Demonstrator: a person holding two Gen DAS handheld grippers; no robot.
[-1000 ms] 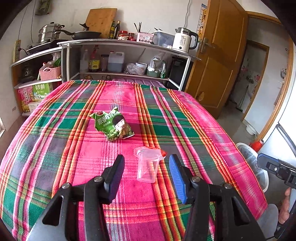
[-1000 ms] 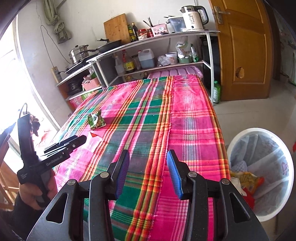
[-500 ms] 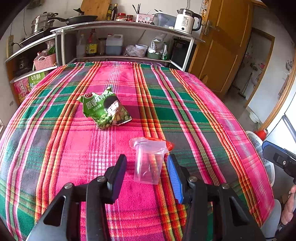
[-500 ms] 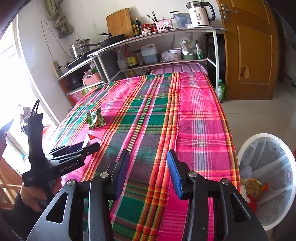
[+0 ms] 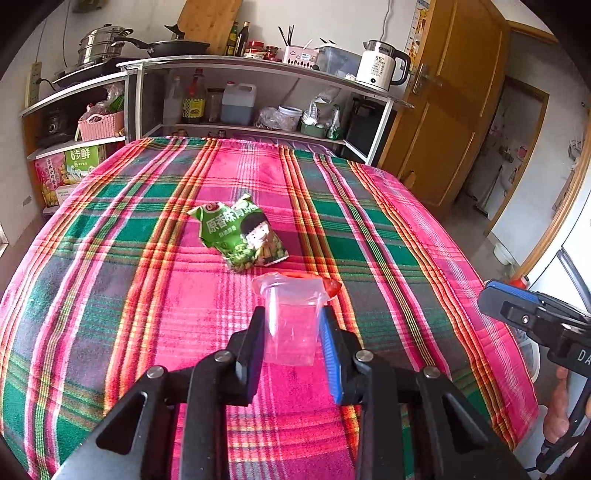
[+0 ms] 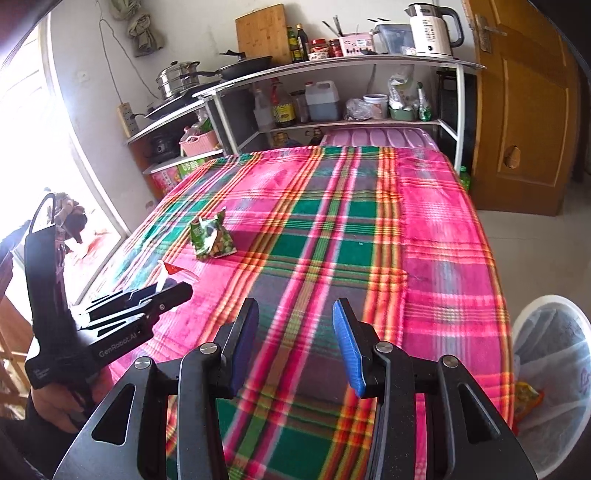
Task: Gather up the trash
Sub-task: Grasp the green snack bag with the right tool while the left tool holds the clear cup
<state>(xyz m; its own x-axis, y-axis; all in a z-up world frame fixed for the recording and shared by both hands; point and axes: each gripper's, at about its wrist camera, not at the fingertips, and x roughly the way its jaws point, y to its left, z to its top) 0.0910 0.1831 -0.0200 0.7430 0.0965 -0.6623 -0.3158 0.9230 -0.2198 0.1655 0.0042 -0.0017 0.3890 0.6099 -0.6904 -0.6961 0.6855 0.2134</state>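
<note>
A clear plastic cup (image 5: 291, 295) stands on the plaid tablecloth (image 5: 129, 295), with a red scrap (image 5: 330, 286) just behind it. My left gripper (image 5: 291, 314) is closing on the cup, and both pads touch its sides. A green snack bag (image 5: 240, 236) lies beyond the cup. In the right wrist view the left gripper (image 6: 177, 291) hides most of the cup (image 6: 161, 278), and the snack bag (image 6: 210, 240) lies past it. My right gripper (image 6: 294, 308) hangs open over the tablecloth's near side with nothing between its fingers. It also shows at the right edge of the left wrist view, right gripper (image 5: 517, 302).
A white lined bin (image 6: 546, 332) with some trash in it stands on the floor off the table's right side. Metal shelves (image 6: 351, 122) with bottles, pans and a kettle (image 6: 430, 29) stand behind the table. A wooden door (image 6: 524, 110) is at the back right.
My left gripper moved forward until the cup sits between its fingers, and its jaws narrowed onto it. My right gripper shifted left over the table, so the bin slid toward the frame's edge.
</note>
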